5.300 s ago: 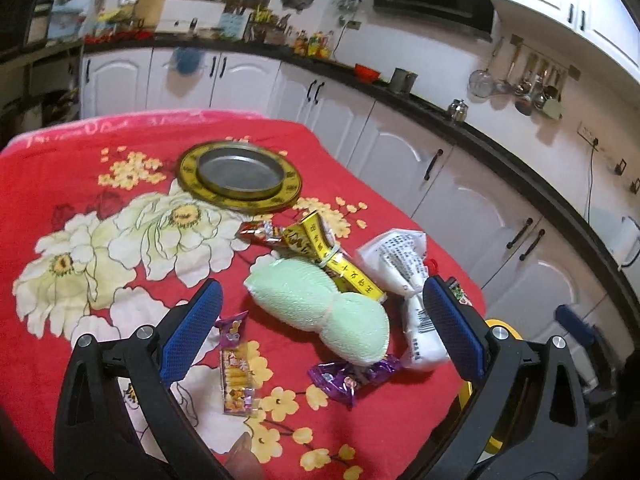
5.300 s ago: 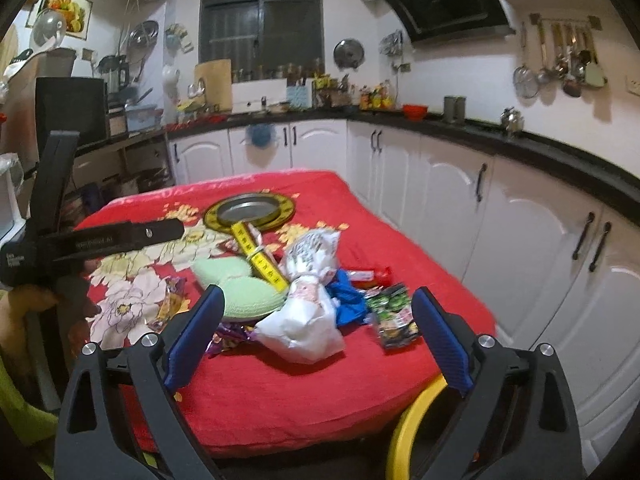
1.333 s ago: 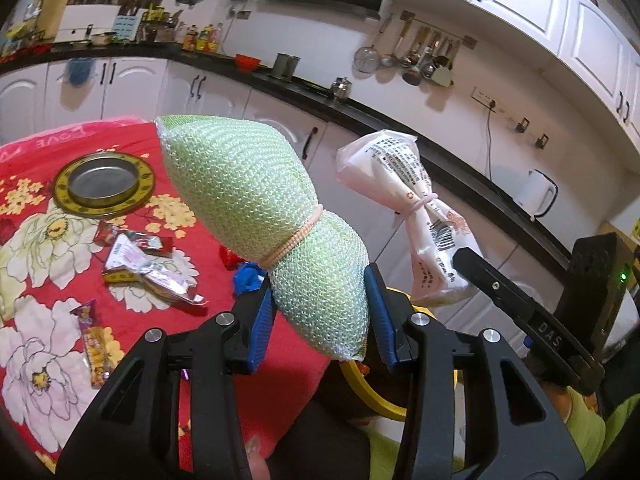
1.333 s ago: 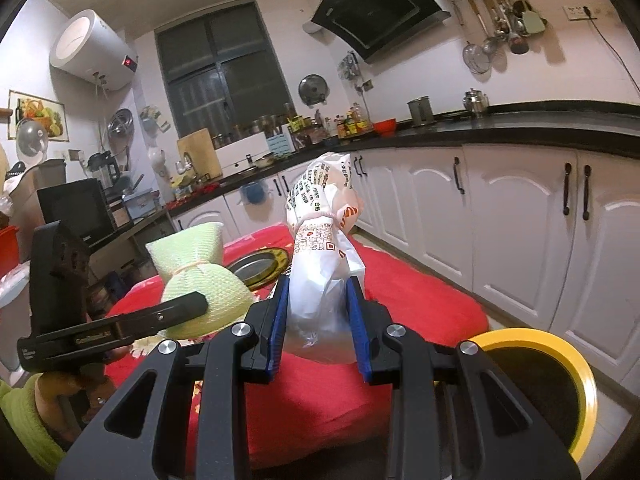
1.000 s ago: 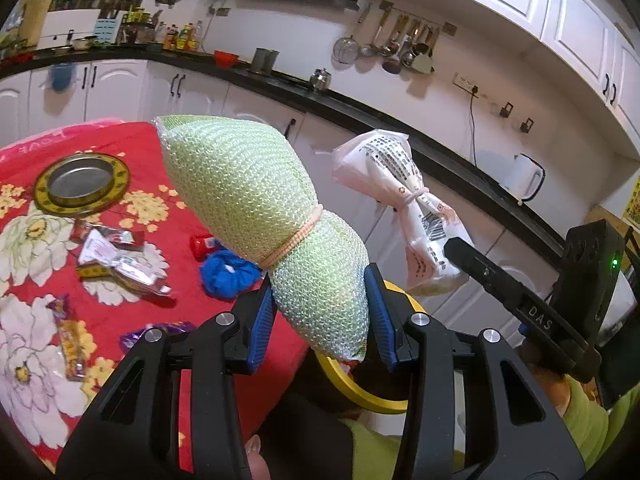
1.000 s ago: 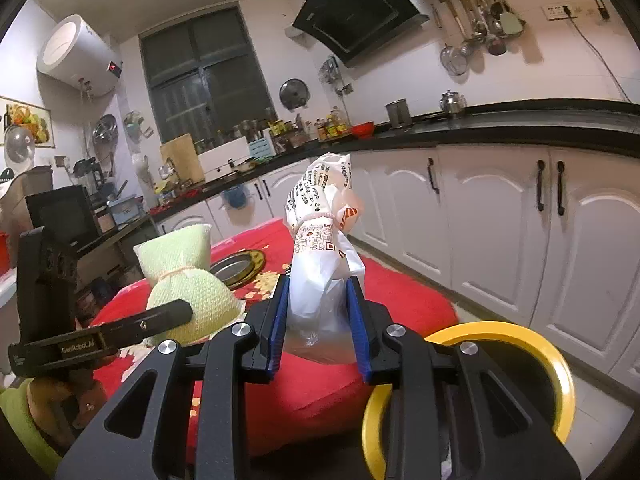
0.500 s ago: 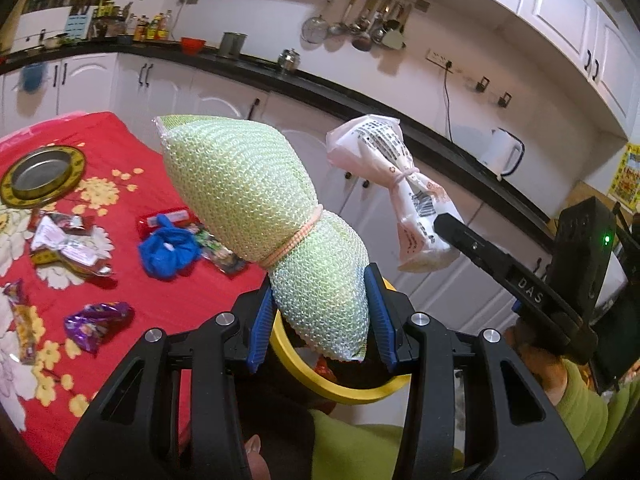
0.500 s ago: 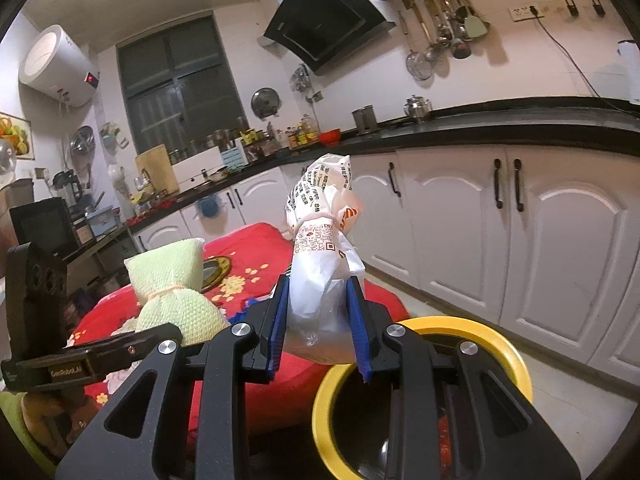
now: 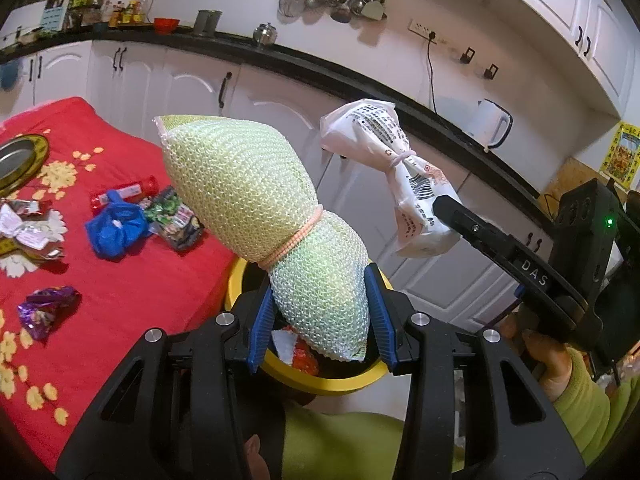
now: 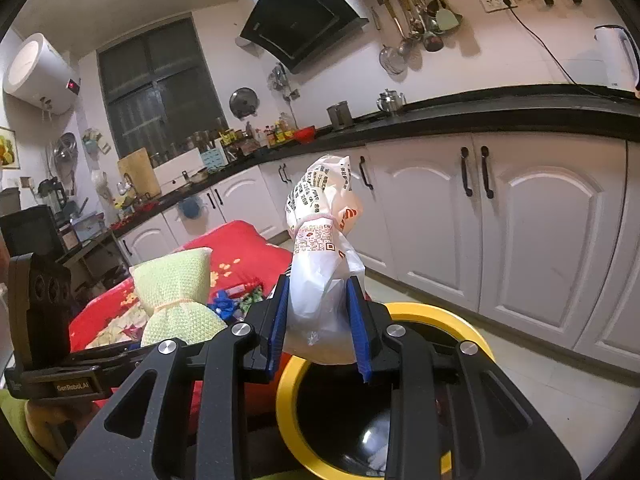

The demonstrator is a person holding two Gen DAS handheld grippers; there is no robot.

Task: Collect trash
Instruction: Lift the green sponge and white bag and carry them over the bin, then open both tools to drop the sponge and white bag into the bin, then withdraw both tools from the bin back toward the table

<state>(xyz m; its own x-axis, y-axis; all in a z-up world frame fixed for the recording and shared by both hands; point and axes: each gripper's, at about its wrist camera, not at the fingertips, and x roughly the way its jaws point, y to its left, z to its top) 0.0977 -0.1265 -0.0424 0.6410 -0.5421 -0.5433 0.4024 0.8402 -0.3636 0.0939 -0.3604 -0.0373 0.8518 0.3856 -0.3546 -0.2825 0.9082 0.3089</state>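
Left gripper is clamped on the green mesh bundle, right gripper on the tied white bag; both hover above the yellow-rimmed bin. Recommend centring before release.

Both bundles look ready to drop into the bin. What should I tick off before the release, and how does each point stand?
1. left gripper shut on the green mesh bundle: ok.
2. right gripper shut on the white plastic bag: ok.
3. Green mesh bundle over the yellow-rimmed bin: ok, its lower end hangs above the opening.
4. White plastic bag over the bin opening: ok in the right wrist view, which shows the rim just below it.
5. Room left in the bin: cannot tell; some trash shows inside, the depth is dark.
6. Table cleared: not ok; the blue wrapper and purple wrapper remain on the red cloth.
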